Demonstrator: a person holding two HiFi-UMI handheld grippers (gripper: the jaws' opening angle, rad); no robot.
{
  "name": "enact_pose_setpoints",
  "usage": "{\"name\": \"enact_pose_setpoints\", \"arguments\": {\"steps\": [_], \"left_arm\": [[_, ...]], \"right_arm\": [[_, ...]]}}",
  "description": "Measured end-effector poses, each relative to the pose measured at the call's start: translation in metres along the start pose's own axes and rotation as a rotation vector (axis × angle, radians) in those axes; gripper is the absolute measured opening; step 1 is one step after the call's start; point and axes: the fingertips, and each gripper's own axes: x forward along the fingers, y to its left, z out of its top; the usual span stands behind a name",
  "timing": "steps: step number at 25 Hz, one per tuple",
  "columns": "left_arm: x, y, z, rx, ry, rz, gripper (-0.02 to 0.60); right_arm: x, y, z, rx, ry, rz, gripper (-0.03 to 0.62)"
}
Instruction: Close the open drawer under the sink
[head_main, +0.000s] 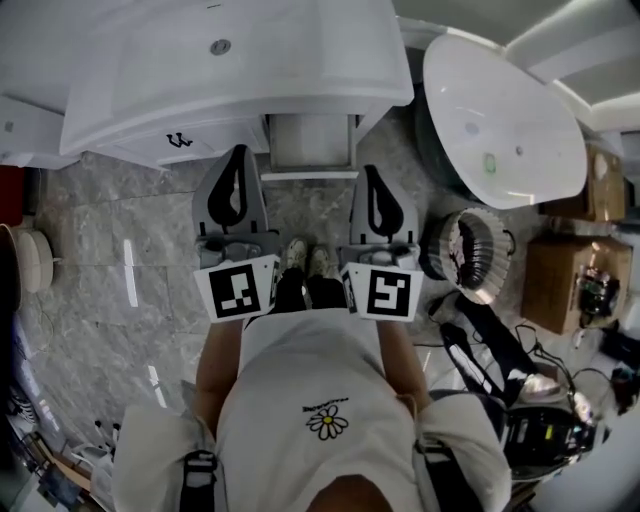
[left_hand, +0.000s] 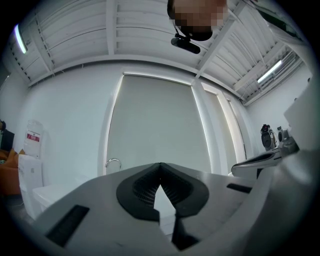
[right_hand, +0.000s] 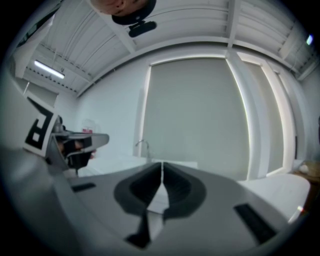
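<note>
The open drawer (head_main: 310, 142) sticks out from under the white sink counter (head_main: 240, 70), its front edge toward me. My left gripper (head_main: 238, 152) is held level just left of the drawer's front. The right gripper (head_main: 372, 172) sits just right of it. Both are apart from the drawer. In the left gripper view the left gripper (left_hand: 160, 169) has its dark pads meeting at the tip, with nothing between them. In the right gripper view the right gripper (right_hand: 161, 166) is likewise shut and empty. Both views look over the counter at a faucet (left_hand: 113, 162) (right_hand: 143, 145).
A large white oval tub (head_main: 500, 120) stands at the right, with a round wire object (head_main: 472, 250) and cardboard boxes (head_main: 560, 280) below it. Bags and cables (head_main: 520, 390) lie at lower right. A white fixture (head_main: 30, 260) is at the left edge. My shoes (head_main: 305, 258) stand on grey marble floor.
</note>
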Motion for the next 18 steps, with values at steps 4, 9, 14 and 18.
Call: {"name": "enact_pose_setpoints", "arguments": {"steps": [4, 9, 14, 18], "left_arm": [[0.013, -0.001, -0.04, 0.021, 0.027, -0.008, 0.02], [0.025, 0.0, -0.102, 0.047, 0.036, -0.02, 0.02], [0.029, 0.008, -0.165, 0.015, 0.058, -0.002, 0.02], [0.026, 0.016, -0.209, -0.027, 0.073, 0.037, 0.02]], "right_arm": [[0.023, -0.008, -0.031, 0.024, 0.002, -0.007, 0.031], [0.051, -0.014, -0.086, 0.031, 0.003, -0.009, 0.031], [0.066, -0.01, -0.135, 0.031, 0.004, -0.012, 0.031], [0.068, -0.004, -0.173, 0.023, 0.016, -0.015, 0.031]]}}
